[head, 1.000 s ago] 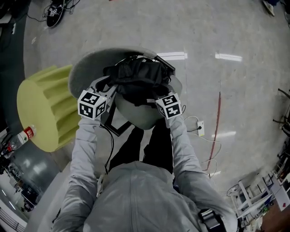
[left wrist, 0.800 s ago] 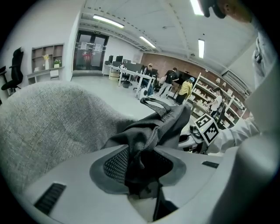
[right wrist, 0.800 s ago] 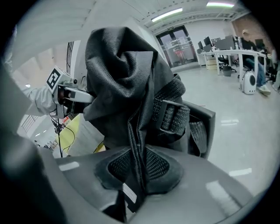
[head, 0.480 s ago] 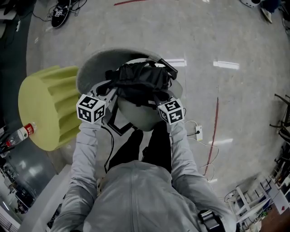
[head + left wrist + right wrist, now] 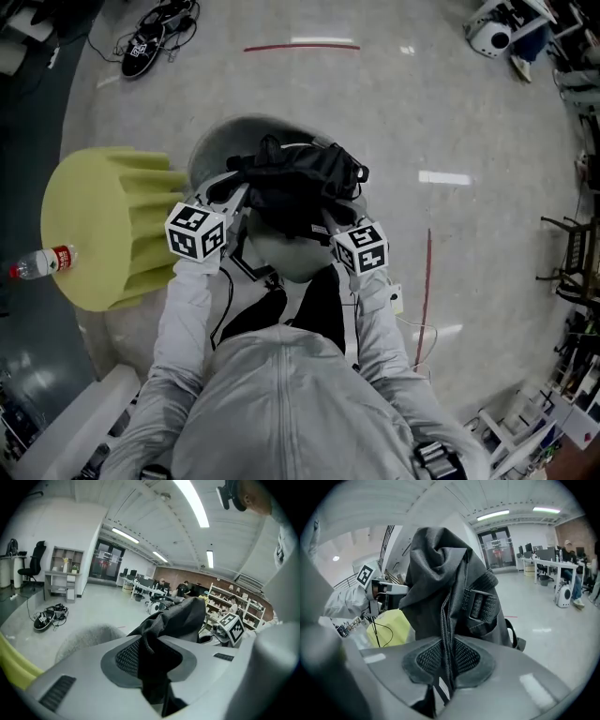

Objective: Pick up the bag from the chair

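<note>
The black fabric bag (image 5: 302, 180) hangs bunched between my two grippers, over the round grey chair (image 5: 214, 154). My left gripper (image 5: 244, 195) grips the bag's left side; in the left gripper view its jaws (image 5: 151, 670) have just been closing and pinch a fold of the bag (image 5: 180, 618). My right gripper (image 5: 328, 216) holds the right side; its jaws (image 5: 446, 665) have also just closed on a strap edge of the bag (image 5: 445, 588). The chair's seat (image 5: 86, 639) shows below the bag.
A yellow ribbed stool (image 5: 103, 225) stands left of the chair, with a water bottle (image 5: 42, 262) beside it. Shoes and cables (image 5: 155, 42) lie at the far left. A floor socket with a cable (image 5: 398, 300) lies right of my legs. Desks and shelves (image 5: 225, 602) stand far off.
Both grippers have risen with the bag pinched in them, and the bag has come up off the chair seat. The jaws narrowed on the fabric.
</note>
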